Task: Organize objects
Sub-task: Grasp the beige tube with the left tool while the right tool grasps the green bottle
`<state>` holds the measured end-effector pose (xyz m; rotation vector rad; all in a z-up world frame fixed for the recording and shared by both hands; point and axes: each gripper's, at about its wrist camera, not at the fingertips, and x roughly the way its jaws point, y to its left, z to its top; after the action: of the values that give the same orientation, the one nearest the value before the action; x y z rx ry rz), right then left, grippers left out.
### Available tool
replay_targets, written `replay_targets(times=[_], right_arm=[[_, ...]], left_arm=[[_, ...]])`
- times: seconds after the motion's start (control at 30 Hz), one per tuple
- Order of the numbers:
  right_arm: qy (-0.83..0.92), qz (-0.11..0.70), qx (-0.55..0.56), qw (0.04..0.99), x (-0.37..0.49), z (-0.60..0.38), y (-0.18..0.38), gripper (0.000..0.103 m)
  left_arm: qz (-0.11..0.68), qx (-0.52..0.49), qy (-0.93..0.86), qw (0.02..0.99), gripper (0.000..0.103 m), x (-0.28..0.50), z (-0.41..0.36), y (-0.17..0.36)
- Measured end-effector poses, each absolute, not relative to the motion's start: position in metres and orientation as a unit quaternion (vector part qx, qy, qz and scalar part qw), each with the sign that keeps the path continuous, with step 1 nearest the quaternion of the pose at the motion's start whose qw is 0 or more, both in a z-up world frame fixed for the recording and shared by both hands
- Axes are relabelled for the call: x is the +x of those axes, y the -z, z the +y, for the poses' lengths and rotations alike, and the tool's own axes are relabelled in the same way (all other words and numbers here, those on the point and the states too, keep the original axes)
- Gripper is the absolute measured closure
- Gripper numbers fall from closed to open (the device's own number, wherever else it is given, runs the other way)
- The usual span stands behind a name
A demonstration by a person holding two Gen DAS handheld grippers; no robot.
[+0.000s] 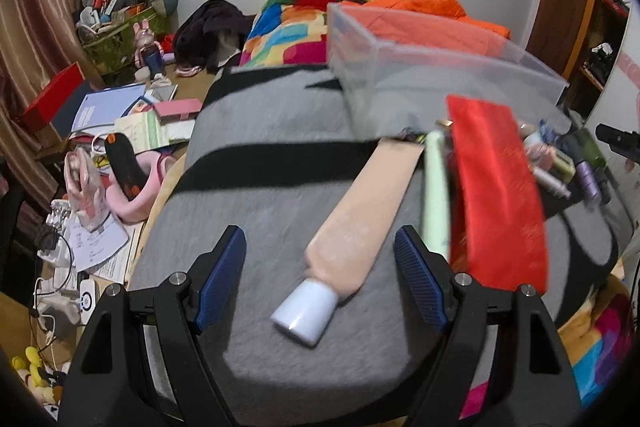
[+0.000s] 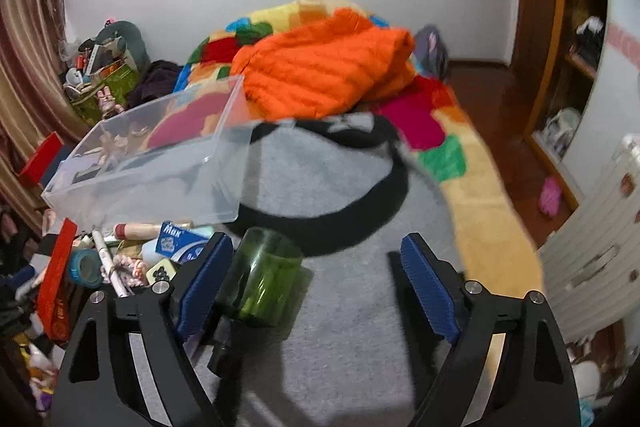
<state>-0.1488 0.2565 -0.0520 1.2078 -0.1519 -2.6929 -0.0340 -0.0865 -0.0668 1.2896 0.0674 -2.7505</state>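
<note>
In the left wrist view, the left gripper point(image 1: 320, 267) is seen with its blue-padded fingers point(image 1: 222, 275) spread apart, nothing held between them. A peach-coloured squeeze tube with a white cap point(image 1: 348, 235) lies flat on the grey-and-black fleece blanket point(image 1: 272, 131) between the fingers, its long axis diagonal, cap toward the camera and crimped end toward the upper right. Just to its right a pale green tube point(image 1: 434, 187) and a flat red rectangular box point(image 1: 496, 187) are seen, with small bottles beyond. A clear plastic rectangular bin point(image 1: 400, 67) rests farther back on the blanket.

In the right wrist view, the right gripper point(image 2: 316, 287) is also held with fingers apart. A green translucent bottle with a black cap point(image 2: 264, 283) lies beside the left finger, cap toward the camera; contact cannot be judged. On a blue-and-white box point(image 2: 178, 239) "Max" can be read. The bed carries a multicoloured quilt point(image 2: 440, 147) and an orange puffer jacket point(image 2: 324, 75).
</note>
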Motion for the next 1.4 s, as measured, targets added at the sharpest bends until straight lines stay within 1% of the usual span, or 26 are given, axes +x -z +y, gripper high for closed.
replay_targets(times=[0.07,0.1,0.13,0.17,0.23,0.27,0.3,0.33,0.4,0.43,0.5,0.57,0.6,0.73,0.87,1.0,1.17,1.37,1.4], right_arm=[[0.904,-0.053,0.413,0.100,-0.151,0.252,0.057,0.020],[0.903,-0.049,0.413,0.102,-0.151,0.248,0.058,0.021],[0.903,-0.045,0.414,0.103,-0.153,0.244,0.061,0.023],[0.902,-0.041,0.417,0.104,-0.154,0.240,0.062,0.027],[0.898,-0.042,0.423,0.109,-0.158,0.236,0.067,0.031],[0.895,-0.046,0.429,0.111,-0.160,0.234,0.070,0.033],[0.894,-0.053,0.430,0.114,-0.161,0.235,0.071,0.036],[0.893,-0.063,0.431,0.117,-0.162,0.236,0.072,0.036],[0.890,-0.075,0.432,0.122,-0.164,0.237,0.073,0.045],[0.890,-0.077,0.432,0.123,-0.163,0.237,0.073,0.048],[0.890,-0.075,0.431,0.127,-0.162,0.236,0.073,0.057],[0.892,-0.066,0.429,0.127,-0.159,0.235,0.071,0.059],[0.893,-0.061,0.428,0.127,-0.158,0.234,0.071,0.059],[0.894,-0.044,0.424,0.135,-0.148,0.228,0.070,0.061],[0.896,-0.026,0.422,0.133,-0.143,0.222,0.069,0.062],[0.889,-0.047,0.435,0.138,-0.151,0.226,0.071,0.062],[0.888,-0.044,0.438,0.134,-0.149,0.229,0.076,0.062],[0.894,-0.031,0.426,0.134,-0.133,0.229,0.068,0.063],[0.896,-0.035,0.421,0.135,-0.130,0.230,0.064,0.064]], left_arm=[[0.021,0.413,0.909,0.050,0.025,-0.030,-0.089,0.069],[0.018,0.410,0.911,0.047,0.028,-0.030,-0.089,0.070],[0.014,0.406,0.913,0.042,0.033,-0.030,-0.088,0.070],[0.014,0.404,0.914,0.037,0.035,-0.031,-0.087,0.070],[0.012,0.402,0.915,0.031,0.044,-0.033,-0.085,0.070],[0.013,0.402,0.915,0.027,0.047,-0.034,-0.084,0.070],[0.015,0.400,0.916,0.022,0.054,-0.035,-0.084,0.070],[0.015,0.400,0.916,0.021,0.057,-0.035,-0.082,0.069],[0.013,0.397,0.918,0.017,0.063,-0.034,-0.079,0.068],[0.012,0.395,0.919,0.016,0.066,-0.032,-0.077,0.068],[0.007,0.393,0.920,0.015,0.069,-0.027,-0.073,0.067],[0.012,0.393,0.920,0.011,0.074,-0.020,-0.070,0.065],[0.011,0.392,0.920,0.012,0.082,-0.015,-0.068,0.064],[0.005,0.390,0.921,0.008,0.082,0.000,-0.061,0.061],[-0.011,0.396,0.918,0.008,0.081,0.001,-0.056,0.063],[-0.006,0.392,0.920,0.010,0.081,-0.012,-0.058,0.066],[-0.008,0.382,0.924,0.019,0.081,-0.014,-0.054,0.068],[0.015,0.372,0.927,0.038,0.085,0.004,-0.064,0.056],[0.021,0.369,0.928,0.040,0.088,0.006,-0.067,0.053]])
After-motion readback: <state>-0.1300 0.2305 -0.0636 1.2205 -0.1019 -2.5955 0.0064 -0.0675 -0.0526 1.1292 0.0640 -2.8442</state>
